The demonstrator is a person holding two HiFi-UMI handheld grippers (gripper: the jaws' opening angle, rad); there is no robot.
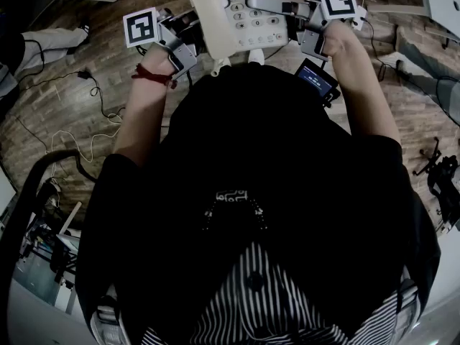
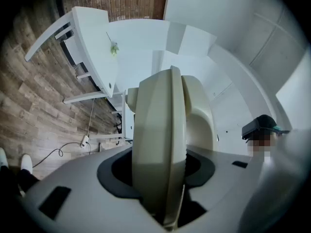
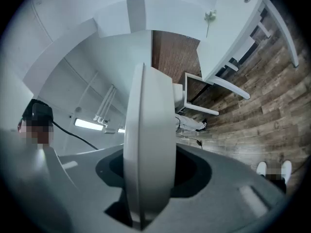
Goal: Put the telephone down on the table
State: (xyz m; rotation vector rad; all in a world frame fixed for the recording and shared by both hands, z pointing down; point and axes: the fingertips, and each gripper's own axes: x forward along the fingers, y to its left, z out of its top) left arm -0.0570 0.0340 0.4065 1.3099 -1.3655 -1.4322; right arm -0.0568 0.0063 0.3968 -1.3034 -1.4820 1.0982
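Note:
A white push-button telephone (image 1: 241, 13) hangs in the air over the wooden floor, at the top of the head view. My left gripper (image 1: 190, 34) clamps its left edge and my right gripper (image 1: 298, 13) its right side. In the left gripper view the telephone (image 2: 160, 144) stands edge-on, pinched by my left gripper (image 2: 163, 198). The right gripper view shows the same edge-on telephone (image 3: 148, 144) held in my right gripper (image 3: 146, 198). A white table (image 2: 97, 47) stands apart on the floor; the right gripper view shows this table (image 3: 233, 28) too.
Cables (image 1: 93, 99) trail over the wooden floor at the left. A black stand (image 1: 438, 171) sits at the right edge. A small lit screen (image 1: 316, 77) hangs under my right hand. A person's shoes (image 3: 274, 169) show on the floor.

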